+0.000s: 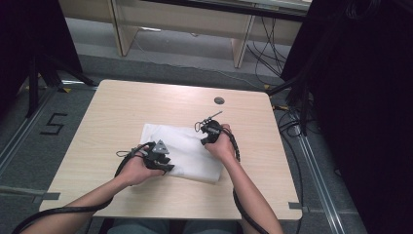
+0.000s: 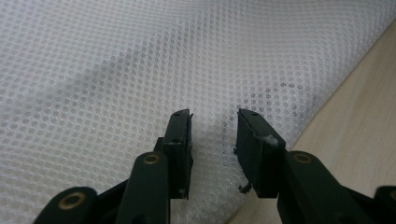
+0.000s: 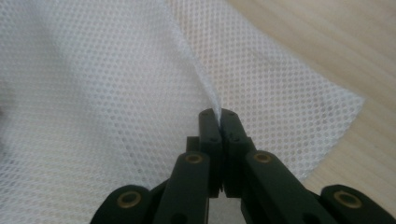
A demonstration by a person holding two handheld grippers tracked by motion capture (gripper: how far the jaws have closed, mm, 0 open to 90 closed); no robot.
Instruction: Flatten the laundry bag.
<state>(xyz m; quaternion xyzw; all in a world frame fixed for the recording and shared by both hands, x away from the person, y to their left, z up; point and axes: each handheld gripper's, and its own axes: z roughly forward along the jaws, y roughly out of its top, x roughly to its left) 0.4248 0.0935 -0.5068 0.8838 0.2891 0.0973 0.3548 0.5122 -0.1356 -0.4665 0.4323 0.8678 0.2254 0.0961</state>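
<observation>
While our right gripper has its jaws pressed together on a raised fold of the white mesh cloth, we see the fabric pinched into a thin ridge that runs up and away from the tips. Beyond that ridge the mesh spreads flat, and one of its corners lies on the bare wood off to the side. Our left gripper stands with its jaws apart, nothing clamped between them, the tips resting low over the mesh close to its edge, where the cloth gives way to wood. From the high view we find the left gripper at the near left corner of the mesh cloth and the right gripper at its far right side. The cloth lies as a rough rectangle near the middle of the light wooden table, with a small round grommet set near the table's far edge.
</observation>
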